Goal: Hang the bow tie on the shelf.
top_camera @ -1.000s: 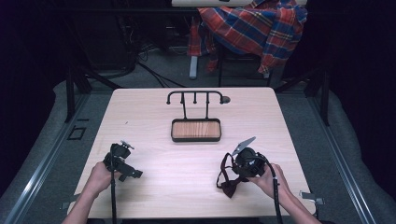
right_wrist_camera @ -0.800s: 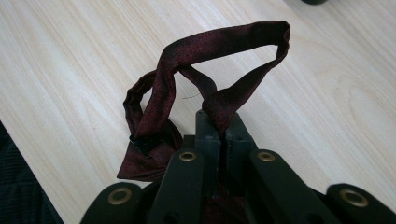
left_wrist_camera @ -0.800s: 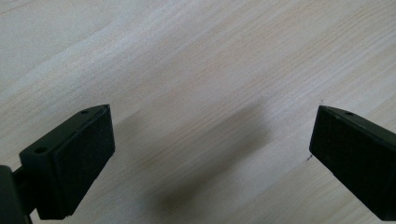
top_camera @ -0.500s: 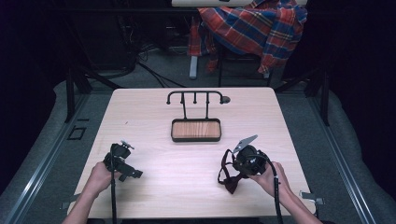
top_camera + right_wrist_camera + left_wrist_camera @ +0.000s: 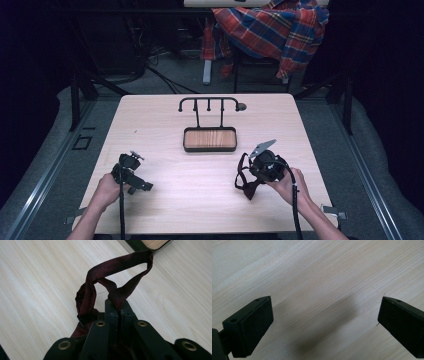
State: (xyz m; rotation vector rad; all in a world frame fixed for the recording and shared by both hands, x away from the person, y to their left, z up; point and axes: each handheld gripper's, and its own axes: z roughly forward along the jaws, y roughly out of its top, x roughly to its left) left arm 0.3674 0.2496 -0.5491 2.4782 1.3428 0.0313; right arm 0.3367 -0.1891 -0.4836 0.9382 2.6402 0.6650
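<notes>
Bow tie (image 5: pixel 110 287) of dark red cloth is what I have in my right gripper (image 5: pixel 119 312): the jaws are pressed together on its strap, and a loop of the band stands up beyond them in the right gripper view. From the high view, the bow tie (image 5: pixel 246 184) hangs at the left side of that gripper (image 5: pixel 264 165), near the right front of the table (image 5: pixel 200 200), its bow end touching the wood. My right hand (image 5: pixel 286 184) holds the gripper from the near side.

My left gripper (image 5: pixel 131 172) sits at the near left, held by my left hand (image 5: pixel 106 189). In the left gripper view its jaws stand wide apart over bare light wood, nothing between them.

Farther off, at the middle of the table, I see a small rack (image 5: pixel 210 131) with a dark-rimmed wooden base and a black bar with hooks above it. A corner of that base (image 5: pixel 153 243) shows in the right gripper view, just beyond the loop.

Past the far edge, a plaid shirt (image 5: pixel 270 31) is draped over something on the floor side.
</notes>
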